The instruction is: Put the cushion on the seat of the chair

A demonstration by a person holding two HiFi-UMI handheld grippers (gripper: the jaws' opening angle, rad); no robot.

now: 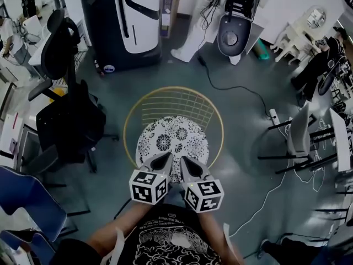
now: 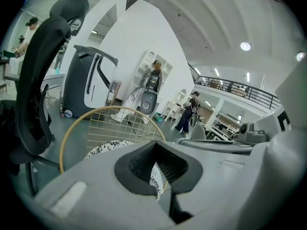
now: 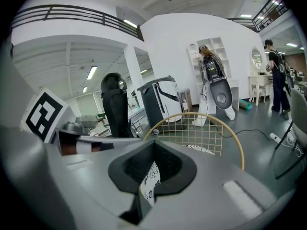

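Open workshop floor, grey-green, lies all around you, with a black office chair off to your left and a dark machine with a white panel beyond.

Your left hand-held gripper is closed tight, and the left gripper view shows a fold of patterned fabric nipped between its pads. Your right hand-held gripper sits just beside it and is also clamped on a strip of the same black-and-white print. You hold the two close together on the near edge, which likely stops the soft round piece from folding or swinging as you carry it.

That fabric is the floral cushion. From the head view it lies over the seat of the wire chair, inside the gold rim and in front of the gridded backrest. Both hand-held grippers point somewhat downward toward the seat, so the near edge is probably raised a little in your grip while the far part hangs lower. No view shows whether that far part touches the seat.

The cushion looks roughly centred within the rim. Judging from that, the job seems close to done: what is left is to lower the near edge and let go with both sides. A black cable runs across the floor behind the chair, well apart from it.
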